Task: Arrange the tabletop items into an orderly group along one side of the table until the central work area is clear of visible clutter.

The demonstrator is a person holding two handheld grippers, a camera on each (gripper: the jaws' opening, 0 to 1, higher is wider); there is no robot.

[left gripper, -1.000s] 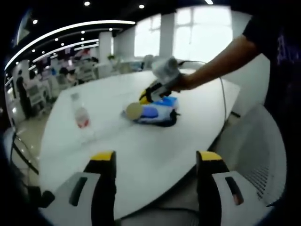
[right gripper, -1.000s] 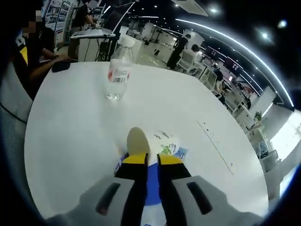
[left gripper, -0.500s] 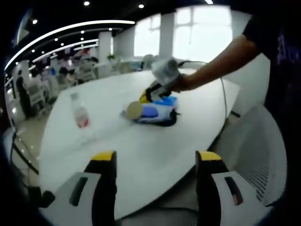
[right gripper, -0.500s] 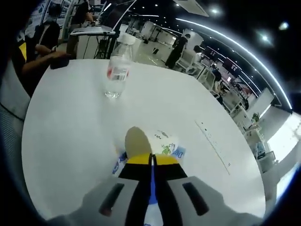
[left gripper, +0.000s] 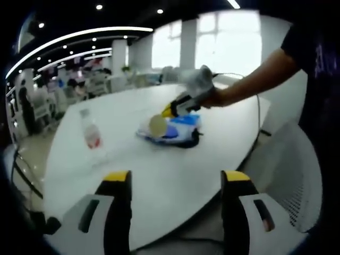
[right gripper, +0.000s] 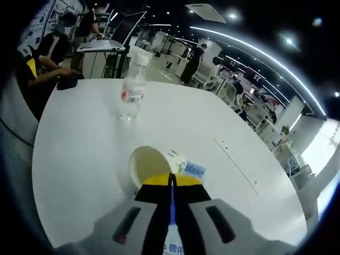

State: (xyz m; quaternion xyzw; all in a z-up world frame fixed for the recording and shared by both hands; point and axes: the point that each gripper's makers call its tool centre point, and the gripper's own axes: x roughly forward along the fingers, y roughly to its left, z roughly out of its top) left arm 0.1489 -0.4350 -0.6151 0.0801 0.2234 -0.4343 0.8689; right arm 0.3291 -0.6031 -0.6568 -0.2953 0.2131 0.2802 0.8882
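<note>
**Blue-and-white pack gripped on the white table**

Blue-and-white printed plastic pack [left gripper: 172,129] is lying toward the far right part of the large white oval table [left gripper: 159,175] in the left gripper view, with a pale beige round lid-like disc [left gripper: 157,125] showing at its near left end. The right gripper [left gripper: 171,111], yellow-tipped and held in a person's hand [left gripper: 204,96], is coming in from the right and touching the top of the pack. A clear plastic water bottle with a red label [left gripper: 91,137] is standing upright on the table, well apart to the left of the pack. The left gripper [left gripper: 178,183] is hovering low over the near edge of the table, its two yellow-tipped jaws standing wide apart with nothing between them. A white mesh-backed chair [left gripper: 295,170] is sitting at the right, beside the table.

In the right gripper view, the right gripper [right gripper: 171,179] is pointing across the table [right gripper: 79,154], its jaws pressed together on a thin blue edge of the pack [right gripper: 190,170]. The beige disc [right gripper: 143,166] is lying just left of the yellow tips, touching the pack. The water bottle [right gripper: 132,87] is standing upright farther ahead, near the far edge. A seated person [right gripper: 45,58] is resting a hand on the table's far left side.
</note>
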